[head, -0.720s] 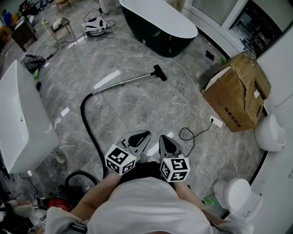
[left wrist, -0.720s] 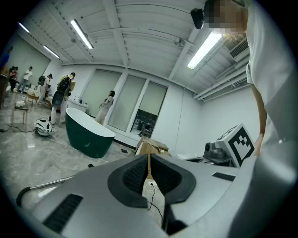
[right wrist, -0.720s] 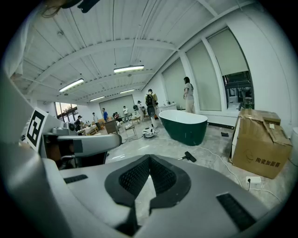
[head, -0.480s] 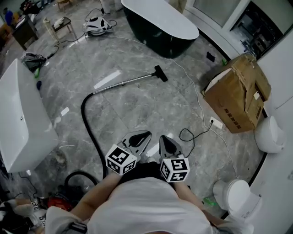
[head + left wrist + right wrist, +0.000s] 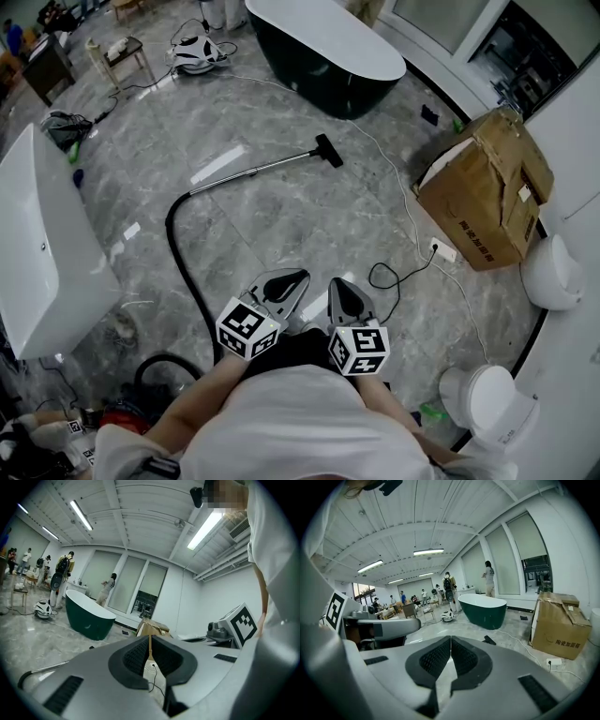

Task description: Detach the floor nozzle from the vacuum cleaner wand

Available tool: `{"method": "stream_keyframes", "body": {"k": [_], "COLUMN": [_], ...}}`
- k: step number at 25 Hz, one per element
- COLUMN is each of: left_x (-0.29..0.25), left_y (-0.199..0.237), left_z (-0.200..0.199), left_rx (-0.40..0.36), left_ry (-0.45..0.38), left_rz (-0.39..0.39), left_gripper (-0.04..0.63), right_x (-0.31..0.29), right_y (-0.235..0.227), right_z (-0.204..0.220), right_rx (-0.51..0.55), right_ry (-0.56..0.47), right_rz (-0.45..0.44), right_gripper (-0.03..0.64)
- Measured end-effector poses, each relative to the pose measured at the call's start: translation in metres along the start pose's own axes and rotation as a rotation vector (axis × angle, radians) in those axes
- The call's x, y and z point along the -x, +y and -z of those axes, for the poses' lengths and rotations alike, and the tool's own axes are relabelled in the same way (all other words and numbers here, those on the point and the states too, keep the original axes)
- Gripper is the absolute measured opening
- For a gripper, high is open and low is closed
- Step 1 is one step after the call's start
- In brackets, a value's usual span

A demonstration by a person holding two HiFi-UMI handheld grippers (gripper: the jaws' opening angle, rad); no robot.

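1. Left claw [image 5: 284,284], right claw [image 5: 339,296]: both pressed together, nothing between them, held close to the body.
2. Floor nozzle [image 5: 327,149]: on the floor well ahead, joined to the wand [image 5: 253,170]. Advice: steady the wand beside the joint with one claw and draw the nozzle straight off with the other.
3. Cardboard box [image 5: 487,192]: to the right, flap open, contents hidden.
4. Bathtub [image 5: 323,47]: farthest away, appears empty.

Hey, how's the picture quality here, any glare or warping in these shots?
Head view: sharp, evenly lit, one bright strip, likely lamp glare, on the floor by the wand. Left gripper view: strong fisheye, black corners, ceiling lamp blown out. Right gripper view: same fisheye, ceiling bowed.
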State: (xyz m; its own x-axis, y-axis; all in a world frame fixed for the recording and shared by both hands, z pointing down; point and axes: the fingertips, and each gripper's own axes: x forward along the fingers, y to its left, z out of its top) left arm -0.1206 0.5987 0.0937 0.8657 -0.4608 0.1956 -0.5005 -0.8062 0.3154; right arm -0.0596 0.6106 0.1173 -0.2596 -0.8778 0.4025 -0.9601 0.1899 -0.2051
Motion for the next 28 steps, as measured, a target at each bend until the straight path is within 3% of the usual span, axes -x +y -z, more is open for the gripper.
{"method": "stream_keyframes", "body": {"k": [15,28], "left_x": [-0.001,-0.072], "left_y": [0.024,0.094], "left_z": [0.011,-0.035], "left_rx": [0.024,0.026], "left_ry": [0.017,-0.012], "left_rz": [-0.035,-0.099], "left_gripper": [0.025,0.025], "right_x": [-0.019,-0.106], "right_y": [-0.016,-0.068], "right_z": [0.003,-0.062], "right_rx": [-0.030,-0.054], "right_ry": [-0.015,-0.037], "right_rz": [0.046,-0.015], "right_gripper": [0.017,0.017]}}
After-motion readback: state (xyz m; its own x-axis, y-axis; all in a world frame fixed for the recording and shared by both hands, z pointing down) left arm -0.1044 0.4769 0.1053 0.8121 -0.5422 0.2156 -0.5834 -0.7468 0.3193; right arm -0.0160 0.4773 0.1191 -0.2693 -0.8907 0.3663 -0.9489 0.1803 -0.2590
